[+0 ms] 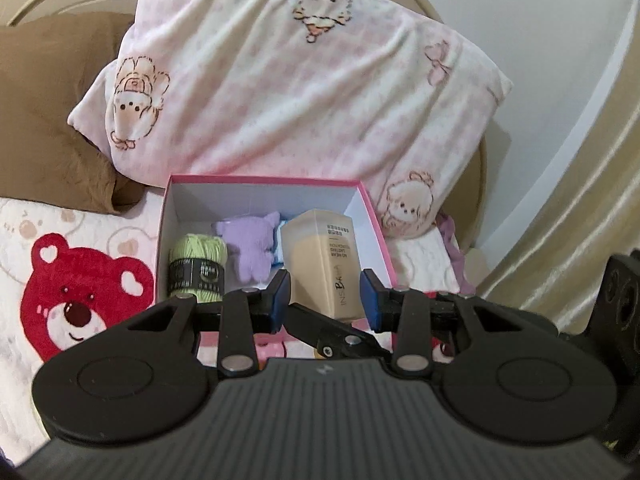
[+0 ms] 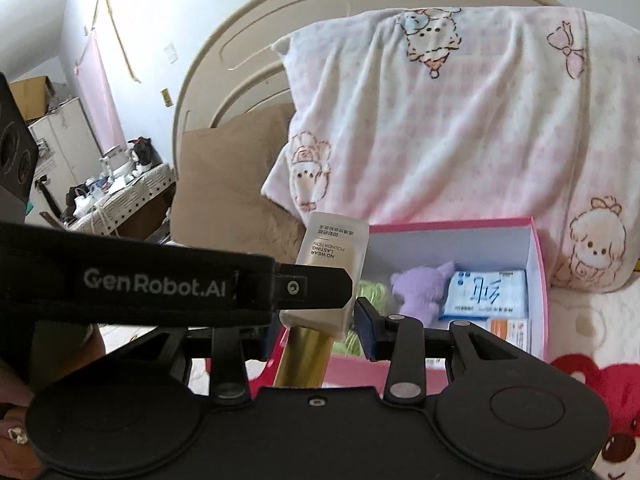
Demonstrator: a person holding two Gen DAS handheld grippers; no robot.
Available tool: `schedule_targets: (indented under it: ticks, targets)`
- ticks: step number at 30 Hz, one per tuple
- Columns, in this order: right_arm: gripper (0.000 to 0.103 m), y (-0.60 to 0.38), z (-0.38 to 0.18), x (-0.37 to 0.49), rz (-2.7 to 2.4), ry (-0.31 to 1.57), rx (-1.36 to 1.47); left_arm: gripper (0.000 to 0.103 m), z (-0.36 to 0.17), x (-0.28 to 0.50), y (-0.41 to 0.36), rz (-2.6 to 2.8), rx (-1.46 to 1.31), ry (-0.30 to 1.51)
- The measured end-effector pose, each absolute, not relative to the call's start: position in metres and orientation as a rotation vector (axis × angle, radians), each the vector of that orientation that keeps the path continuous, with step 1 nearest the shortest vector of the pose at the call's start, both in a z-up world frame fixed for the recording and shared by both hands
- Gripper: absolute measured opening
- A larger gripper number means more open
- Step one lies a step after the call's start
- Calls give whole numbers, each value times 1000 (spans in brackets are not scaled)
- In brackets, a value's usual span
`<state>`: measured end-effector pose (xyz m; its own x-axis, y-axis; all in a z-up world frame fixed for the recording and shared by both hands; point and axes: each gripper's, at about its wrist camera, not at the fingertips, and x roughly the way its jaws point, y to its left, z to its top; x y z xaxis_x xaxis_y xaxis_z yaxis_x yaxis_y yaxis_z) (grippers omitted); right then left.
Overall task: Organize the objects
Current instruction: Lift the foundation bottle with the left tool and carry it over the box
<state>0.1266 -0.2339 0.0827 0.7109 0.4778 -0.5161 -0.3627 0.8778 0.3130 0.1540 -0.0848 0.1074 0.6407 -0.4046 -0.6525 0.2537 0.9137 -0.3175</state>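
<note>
A beige foundation bottle (image 1: 320,256) with a gold cap (image 2: 304,356) is held up in front of an open pink box (image 1: 264,178). My left gripper (image 1: 326,300) is shut on the bottle's body, with a blue pad against each side. My right gripper (image 2: 316,332) is shut on the bottle's lower end near the cap. One of its pads (image 2: 366,332) shows against the bottle; the other is hidden behind the left gripper's finger. The box (image 2: 536,280) holds a green yarn ball (image 1: 198,264), a purple plush toy (image 1: 252,248) and a blue tissue packet (image 2: 486,292).
A pink-and-white cartoon pillow (image 1: 288,92) leans on the headboard behind the box, with a brown pillow (image 1: 44,112) to its left. The box stands on a bedspread with a red bear (image 1: 80,300). A cluttered side table (image 2: 120,192) stands beyond the bed. A person's hand (image 2: 16,436) is at the lower left.
</note>
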Motion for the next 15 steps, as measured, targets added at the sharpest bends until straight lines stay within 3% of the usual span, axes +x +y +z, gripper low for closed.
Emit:
schedule_targets:
  ticks: [15]
  targets:
    - [44,-219,36,218,397,699,189,36,53,258,-86,-345,-217,886]
